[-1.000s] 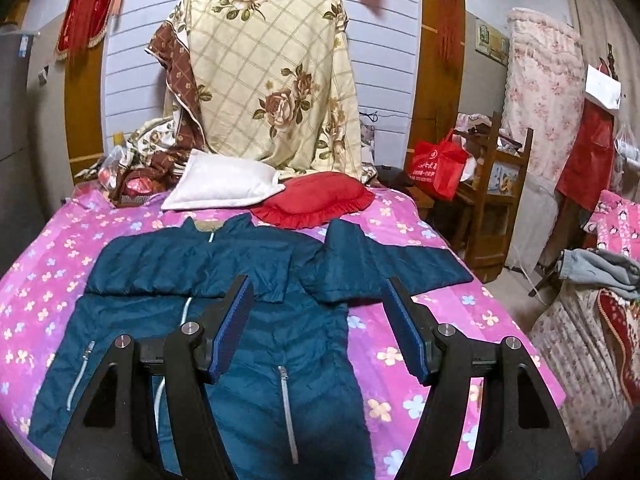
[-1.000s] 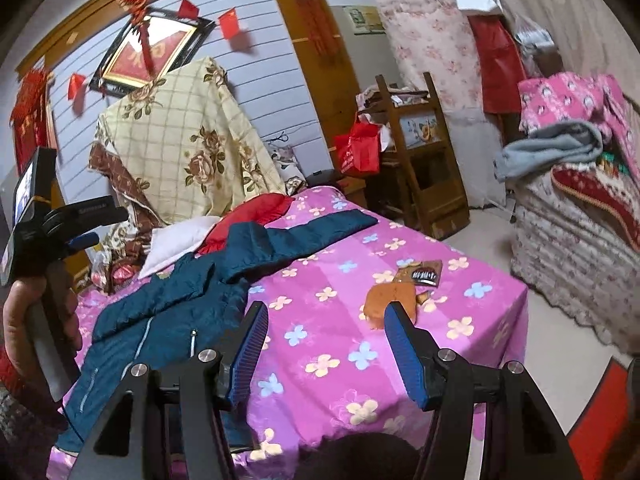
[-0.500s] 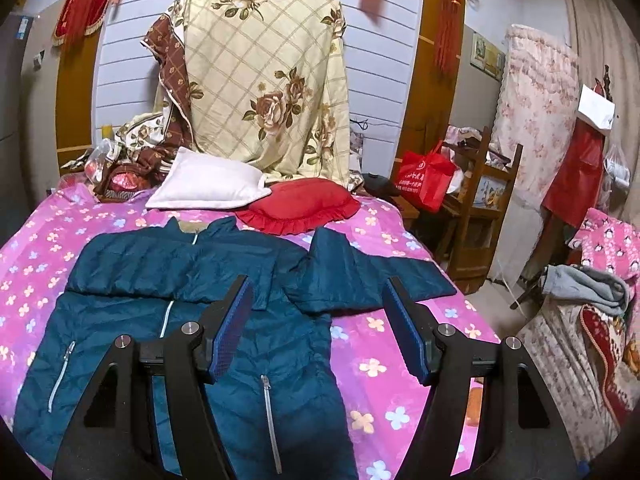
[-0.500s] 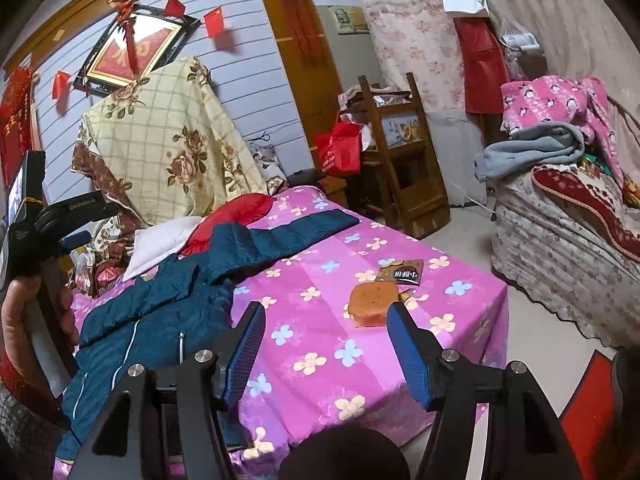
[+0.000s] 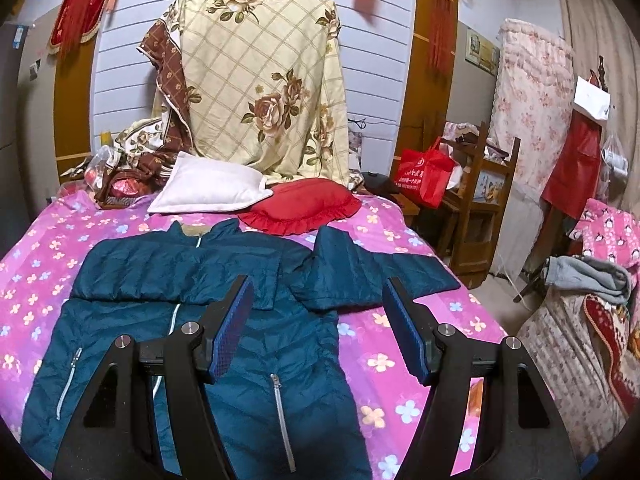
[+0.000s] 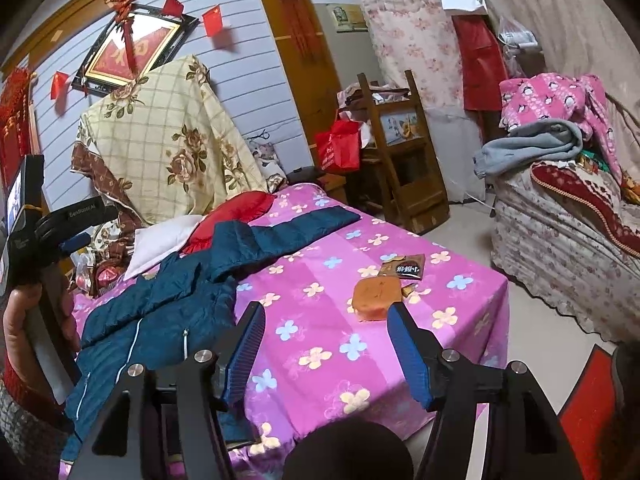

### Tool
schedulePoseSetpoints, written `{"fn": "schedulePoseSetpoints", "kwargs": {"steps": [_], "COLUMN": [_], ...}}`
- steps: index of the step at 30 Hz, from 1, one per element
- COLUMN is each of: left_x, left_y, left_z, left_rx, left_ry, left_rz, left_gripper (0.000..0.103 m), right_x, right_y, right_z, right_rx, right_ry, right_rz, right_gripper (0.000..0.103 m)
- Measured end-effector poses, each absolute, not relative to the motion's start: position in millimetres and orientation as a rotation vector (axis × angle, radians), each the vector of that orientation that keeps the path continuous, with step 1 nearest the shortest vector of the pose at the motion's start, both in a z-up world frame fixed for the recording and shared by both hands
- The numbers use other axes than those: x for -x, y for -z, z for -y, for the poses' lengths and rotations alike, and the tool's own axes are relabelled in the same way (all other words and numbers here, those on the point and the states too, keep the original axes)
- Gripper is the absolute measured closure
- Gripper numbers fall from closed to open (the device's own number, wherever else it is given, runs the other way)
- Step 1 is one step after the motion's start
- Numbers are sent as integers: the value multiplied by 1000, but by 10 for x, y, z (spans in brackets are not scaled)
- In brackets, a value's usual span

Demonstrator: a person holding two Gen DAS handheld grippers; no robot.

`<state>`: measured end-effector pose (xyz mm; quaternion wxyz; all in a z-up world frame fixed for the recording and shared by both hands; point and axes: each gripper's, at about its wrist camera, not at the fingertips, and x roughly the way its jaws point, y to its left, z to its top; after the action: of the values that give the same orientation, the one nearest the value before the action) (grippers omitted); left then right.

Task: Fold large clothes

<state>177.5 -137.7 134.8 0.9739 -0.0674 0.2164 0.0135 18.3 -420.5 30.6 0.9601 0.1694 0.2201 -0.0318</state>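
A dark teal padded jacket [image 5: 208, 320] lies front up on the pink flowered bedspread [image 5: 384, 360]. One sleeve is folded across its chest; the other sleeve [image 5: 372, 276] stretches out to the right. My left gripper [image 5: 318, 308] hovers open above the jacket's middle, holding nothing. My right gripper [image 6: 326, 332] is open over bare bedspread [image 6: 320, 280], to the right of the jacket [image 6: 160, 304], and touches nothing. At that view's left edge a hand grips the other gripper's handle [image 6: 36, 240].
A white pillow [image 5: 208, 192] and a red cushion [image 5: 300, 208] lie at the head of the bed, under a draped floral quilt [image 5: 260, 88]. An orange pouch [image 6: 376, 296] and a dark packet [image 6: 406, 270] rest near the bed's right side. A wooden shelf [image 6: 400, 152] and piled furniture [image 6: 560, 220] stand beyond.
The views shifted slightly; both grippers stay open and nothing on the bed has moved.
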Motion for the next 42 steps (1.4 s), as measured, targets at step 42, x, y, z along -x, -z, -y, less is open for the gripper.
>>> {"fn": "schedulePoseSetpoints", "kwargs": {"steps": [42], "left_x": [-1498], "left_y": [-571], "left_z": [-762], "left_rx": [125], "left_ry": [-553], "left_rz": [-551], "left_gripper": [36], "right_x": [-5094], "right_y": [1247], "right_z": [4794], "right_rx": [-905], "right_ry": [-80], "right_rz": [-844], "right_gripper": [43]}}
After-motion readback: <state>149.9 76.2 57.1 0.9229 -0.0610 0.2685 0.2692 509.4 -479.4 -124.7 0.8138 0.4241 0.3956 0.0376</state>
